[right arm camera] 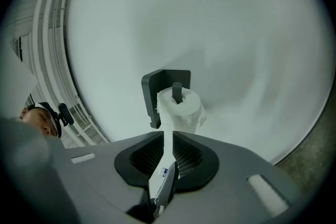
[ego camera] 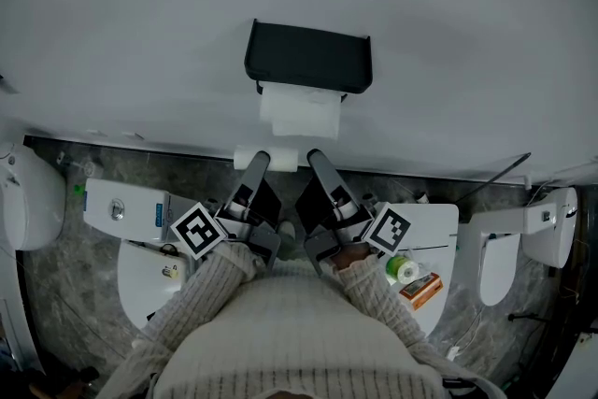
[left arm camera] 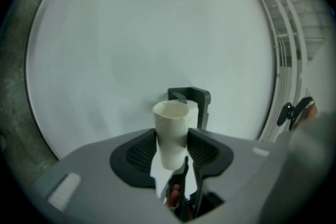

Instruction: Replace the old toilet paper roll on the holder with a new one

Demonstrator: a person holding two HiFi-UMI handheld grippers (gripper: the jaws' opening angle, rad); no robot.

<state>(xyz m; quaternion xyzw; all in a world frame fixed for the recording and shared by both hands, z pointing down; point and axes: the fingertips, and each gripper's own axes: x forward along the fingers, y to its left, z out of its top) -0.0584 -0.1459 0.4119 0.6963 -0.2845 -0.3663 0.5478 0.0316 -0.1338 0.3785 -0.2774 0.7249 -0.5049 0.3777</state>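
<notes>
The roll (ego camera: 299, 112) sits on the holder (ego camera: 308, 56) on the wall, ahead of and above both tools, and its long axis runs side to side along the wall. The next move depends on that relation. The right hand-held gripper (right arm camera: 168, 147) is the one tied to the roll: its jaws are closed on the loose paper tail (right arm camera: 167, 120), which leads straight up from the pads to the roll on its peg (right arm camera: 177, 89). Pulling back along the tail would probably unwind or tear the sheet rather than shift the roll. The left hand-held gripper (left arm camera: 172, 138) is closed on a bare cardboard tube (left arm camera: 170, 115), which lies crosswise between the pads with a scrap of paper under it. From that gripper the holder shows just behind the tube and a little to its right. In the head view the two tips lie close together just below the hanging sheet, the right one slightly nearer to it. The tube looks like the old core, already off the holder, so I judge the swap nearly done. The tube still has to be put away.
</notes>
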